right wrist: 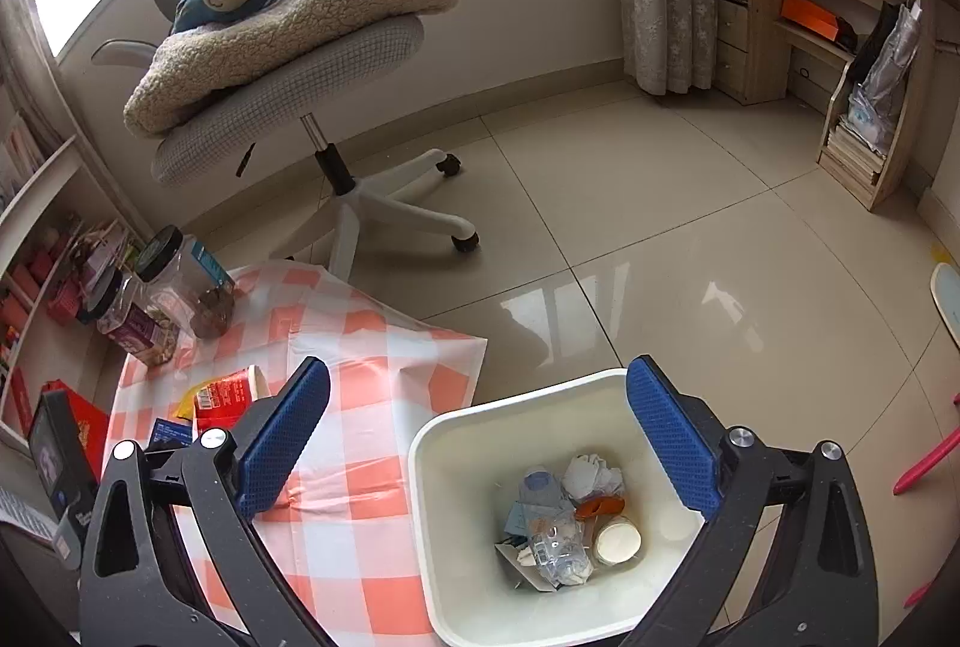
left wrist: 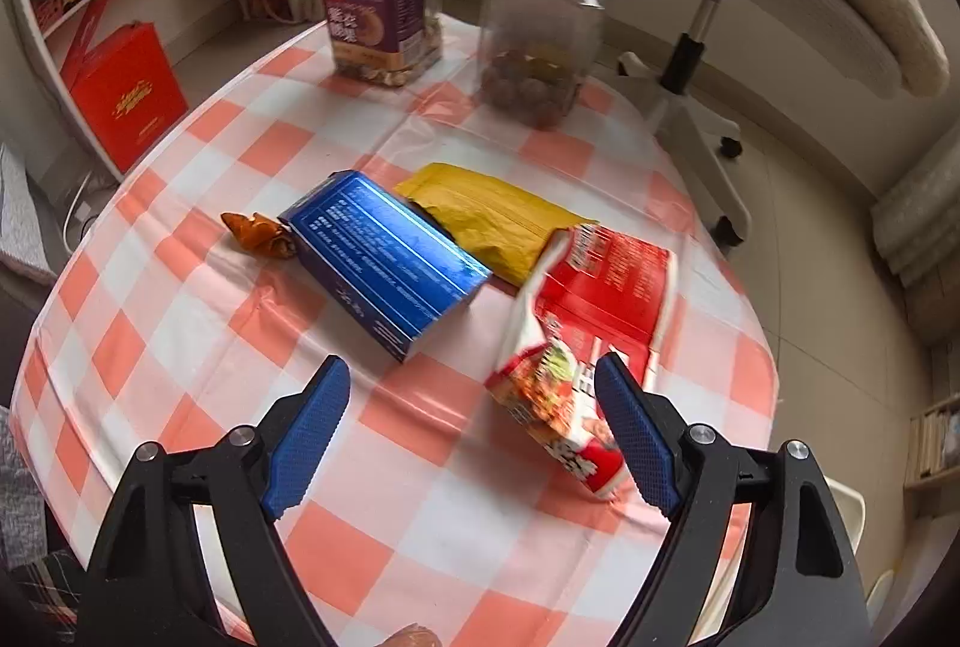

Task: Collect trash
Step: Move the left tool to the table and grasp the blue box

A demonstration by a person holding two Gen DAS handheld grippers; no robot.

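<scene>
The jaws of the left gripper (left wrist: 471, 431) stand wide apart and grip nothing, hovering low over the near part of the checked orange-and-white worktop (left wrist: 384, 473). Just ahead and to the right, the crumpled red-and-white printed snack wrapper (left wrist: 591, 323) lies with its near end right beside the right blue pad (left wrist: 639, 443), partly inside the gap; whether it touches the pad I cannot tell. Its long axis runs from near to far, leaning slightly right. Farther off, towards the left, lies the flat blue cardboard box (left wrist: 384, 263), with a yellow crinkled pouch (left wrist: 492, 221) behind it and a small orange sweet wrapper (left wrist: 258, 233) at its left end. Two clear plastic jars with black lids (left wrist: 384, 11) stand at the far edge.

The right gripper (right wrist: 477, 437) also has its jaws spread and empty, held above the white plastic waste bin (right wrist: 444, 497) on the floor just right of the worktop. The bin already holds crumpled paper and plastic scraps.

So the left hand is clearly the nearer one to the remaining litter, and the snack wrapper is probably its next pick. The move likely calls for a small shift rightward so the pads straddle the wrapper across its narrow width.
</scene>
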